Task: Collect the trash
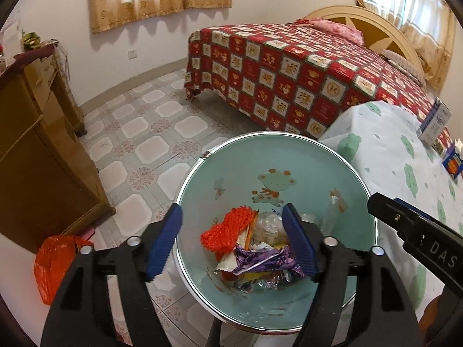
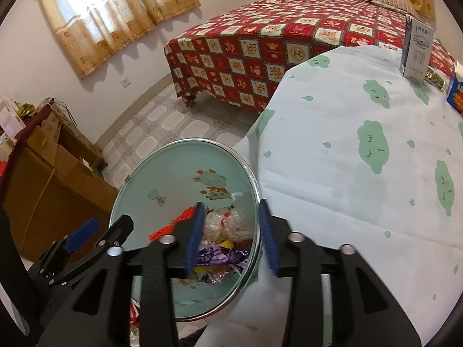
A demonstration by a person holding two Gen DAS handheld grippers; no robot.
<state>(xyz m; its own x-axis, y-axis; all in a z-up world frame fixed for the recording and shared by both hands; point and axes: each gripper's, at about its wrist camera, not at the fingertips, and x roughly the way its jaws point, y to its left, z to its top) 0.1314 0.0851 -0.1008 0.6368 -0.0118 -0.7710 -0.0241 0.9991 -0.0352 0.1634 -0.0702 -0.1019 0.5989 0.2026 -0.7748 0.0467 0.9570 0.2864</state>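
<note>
A teal trash bin (image 1: 289, 162) with a chrome rim and a cartoon bear stands on the floor beside the table. Inside it lie an orange-red mesh sleeve (image 1: 228, 228), a clear plastic bag (image 1: 269, 225) and a purple wrapper (image 1: 260, 260). My left gripper (image 1: 233, 211) hangs open over the bin's mouth, with nothing between its blue pads. My right gripper (image 2: 231, 205) is also open and empty, above the right rim of the bin (image 2: 173, 179), with the plastic bag (image 2: 228, 225) below it. One of its fingers (image 1: 405, 222) shows at the right of the left wrist view.
The table with a white, green-cloud cloth (image 2: 347, 144) adjoins the bin on the right and carries a milk carton (image 2: 416, 49) and a blue box (image 2: 457, 95). A bed with a red quilt (image 1: 289, 78) stands behind. A wooden cabinet (image 1: 37, 150) and an orange plastic bag (image 1: 55, 263) are on the left.
</note>
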